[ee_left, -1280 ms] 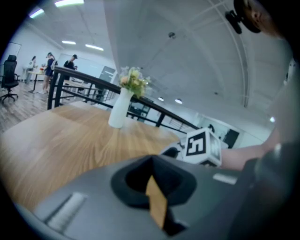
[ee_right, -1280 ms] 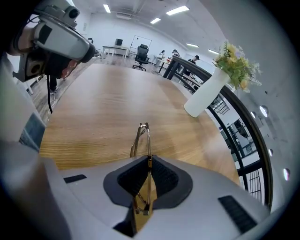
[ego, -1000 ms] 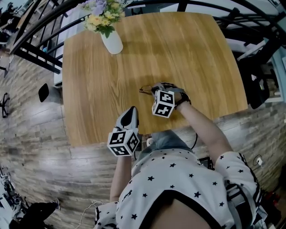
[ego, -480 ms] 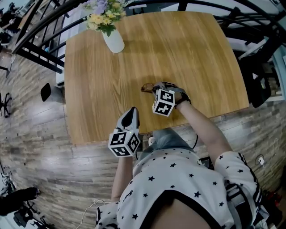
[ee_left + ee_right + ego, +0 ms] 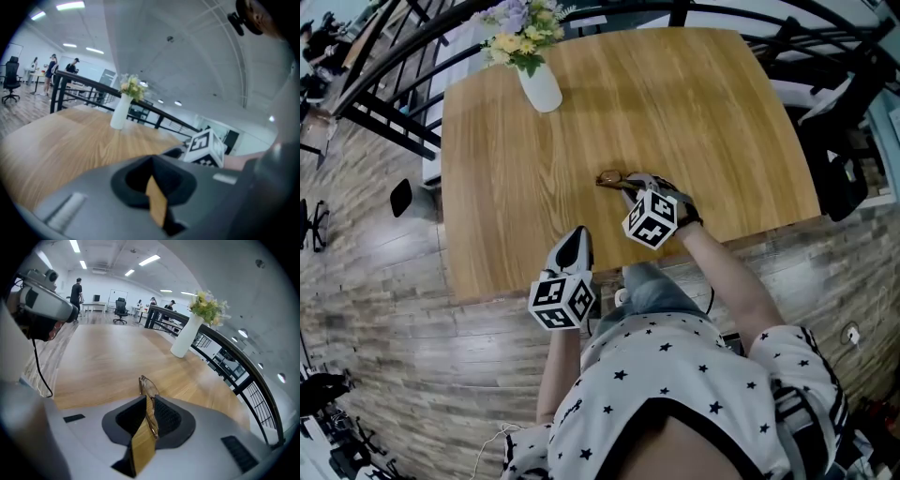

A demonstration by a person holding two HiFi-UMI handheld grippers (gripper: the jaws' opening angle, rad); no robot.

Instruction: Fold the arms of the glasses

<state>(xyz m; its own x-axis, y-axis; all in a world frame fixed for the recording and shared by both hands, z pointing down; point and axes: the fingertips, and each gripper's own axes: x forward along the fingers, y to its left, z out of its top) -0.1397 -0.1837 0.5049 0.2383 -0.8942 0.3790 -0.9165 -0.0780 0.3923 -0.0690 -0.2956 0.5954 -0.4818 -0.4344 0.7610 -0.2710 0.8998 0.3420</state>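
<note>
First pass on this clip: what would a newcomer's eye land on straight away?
The glasses stand out first, pinched between the jaws of the right gripper near the middle of the wooden table. Next comes the white vase of flowers at the table's far left corner. The left gripper hangs shut and empty by the table's near edge.

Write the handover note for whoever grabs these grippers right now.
Left gripper: shut, empty, over the near edge of the table, clear of the glasses.
Right gripper: shut on the glasses, which stick out ahead of its jaws above the table, well short of the vase.
Done: glasses gripped. Whether either arm is folded can't be made out.
To do: check the arms and fold any open one, probably with the left gripper.
</note>
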